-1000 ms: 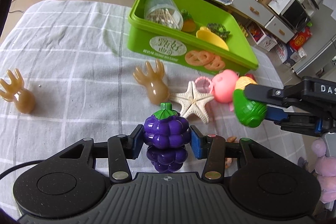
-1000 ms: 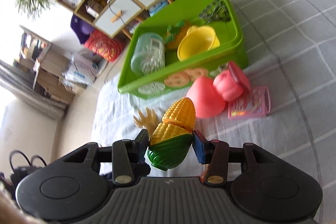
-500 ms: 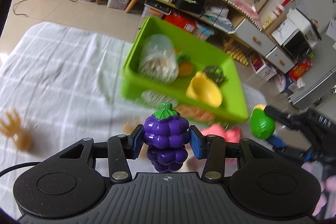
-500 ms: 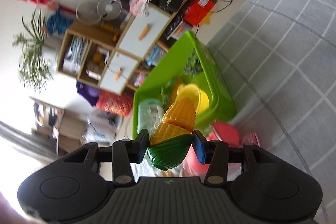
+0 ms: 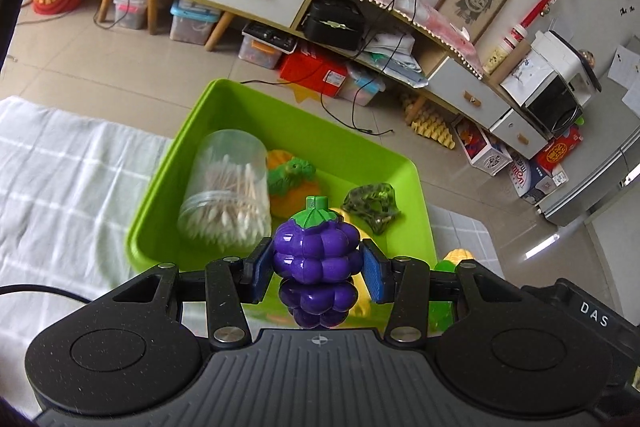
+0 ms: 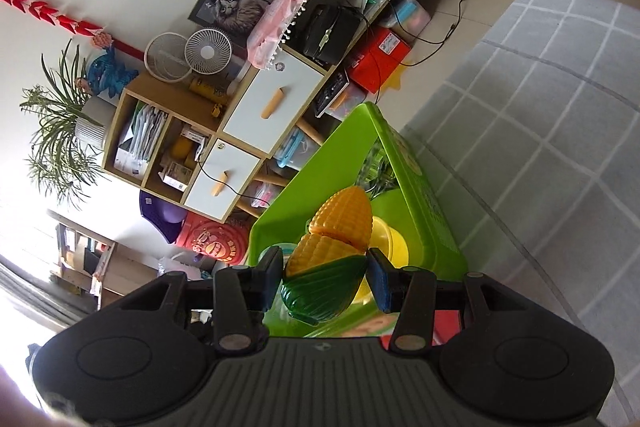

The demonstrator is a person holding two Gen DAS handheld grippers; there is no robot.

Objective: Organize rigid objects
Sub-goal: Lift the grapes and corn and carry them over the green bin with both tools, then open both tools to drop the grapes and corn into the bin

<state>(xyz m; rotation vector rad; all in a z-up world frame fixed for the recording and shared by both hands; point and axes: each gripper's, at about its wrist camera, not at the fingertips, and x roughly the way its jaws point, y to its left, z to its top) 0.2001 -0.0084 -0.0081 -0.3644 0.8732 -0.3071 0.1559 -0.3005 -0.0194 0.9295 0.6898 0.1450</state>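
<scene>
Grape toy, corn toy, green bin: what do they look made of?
Grape toy: hard glossy moulded plastic, by its sharp highlights and seam.
Corn toy: likely the same, smooth shiny kernels and husk.
Green bin: rigid plastic, satin sheen, rolled rim.

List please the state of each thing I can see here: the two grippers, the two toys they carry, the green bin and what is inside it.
left gripper: shut on the toy grapes, held above the bin.
right gripper: shut on the toy corn.
green bin: open, no lid, partly filled.
cotton swab jar: lying on its side in the bin.
toy pumpkin: in the bin, beside the jar.
</scene>
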